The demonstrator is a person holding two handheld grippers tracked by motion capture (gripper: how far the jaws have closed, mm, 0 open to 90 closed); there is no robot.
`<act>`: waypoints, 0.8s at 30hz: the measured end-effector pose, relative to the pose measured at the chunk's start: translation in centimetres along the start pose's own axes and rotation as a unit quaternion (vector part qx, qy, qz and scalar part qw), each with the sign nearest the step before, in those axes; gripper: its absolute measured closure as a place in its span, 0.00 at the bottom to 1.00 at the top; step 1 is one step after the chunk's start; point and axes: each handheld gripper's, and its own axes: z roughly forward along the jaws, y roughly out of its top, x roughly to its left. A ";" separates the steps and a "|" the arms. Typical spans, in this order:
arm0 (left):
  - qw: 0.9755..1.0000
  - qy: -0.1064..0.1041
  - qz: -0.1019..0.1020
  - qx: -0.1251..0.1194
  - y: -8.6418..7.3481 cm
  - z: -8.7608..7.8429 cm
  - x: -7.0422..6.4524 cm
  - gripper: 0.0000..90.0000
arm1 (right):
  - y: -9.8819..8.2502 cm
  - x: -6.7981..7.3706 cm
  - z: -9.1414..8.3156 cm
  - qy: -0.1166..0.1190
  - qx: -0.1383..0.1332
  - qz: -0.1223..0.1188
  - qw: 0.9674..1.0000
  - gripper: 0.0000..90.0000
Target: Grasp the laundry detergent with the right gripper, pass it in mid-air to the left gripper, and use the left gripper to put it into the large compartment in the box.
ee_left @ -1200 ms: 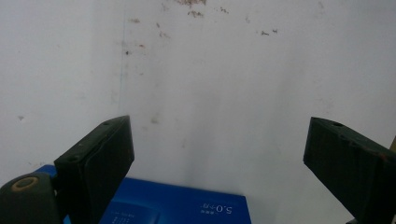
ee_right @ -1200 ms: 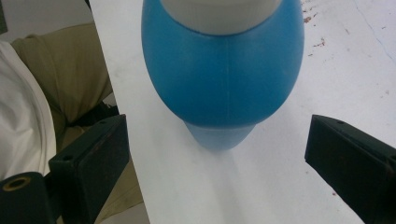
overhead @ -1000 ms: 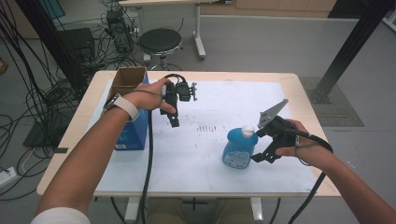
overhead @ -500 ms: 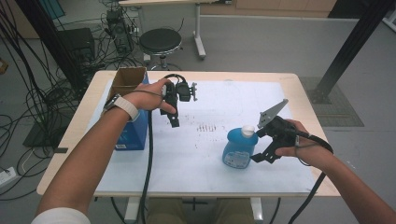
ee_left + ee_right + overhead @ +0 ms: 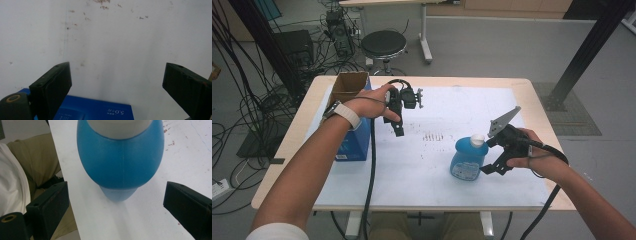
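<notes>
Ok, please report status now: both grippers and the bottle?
Right gripper open, close beside blue bottle, not gripping. Left gripper open above table, near blue box. Nothing blocking.

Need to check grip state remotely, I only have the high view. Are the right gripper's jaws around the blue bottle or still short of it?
Observer: Short of it. In the right gripper view the right gripper has its jaws spread wide, and the blue bottle stands ahead of them, untouched.
Operator: And the left one, holding anything?
Observer: No. The left gripper is open with nothing between its jaws, over the white table cover.
Operator: Anything near it?
Observer: The blue box lies at the bottom edge of the left gripper view, with "5.0" printed on it, upside down from that camera.
</notes>
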 end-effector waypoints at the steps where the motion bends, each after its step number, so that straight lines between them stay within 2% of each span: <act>1: 1.000 0.000 -0.001 0.000 0.0 0.0 0.0 0.10 | 0.0 0.0 0.0 0.000 0.001 0.001 1.000 0.07; 24: 1.000 0.001 -0.001 -0.001 -0.1 -0.1 0.0 0.10 | 0.3 -0.1 0.0 0.003 -0.001 -0.001 1.000 0.07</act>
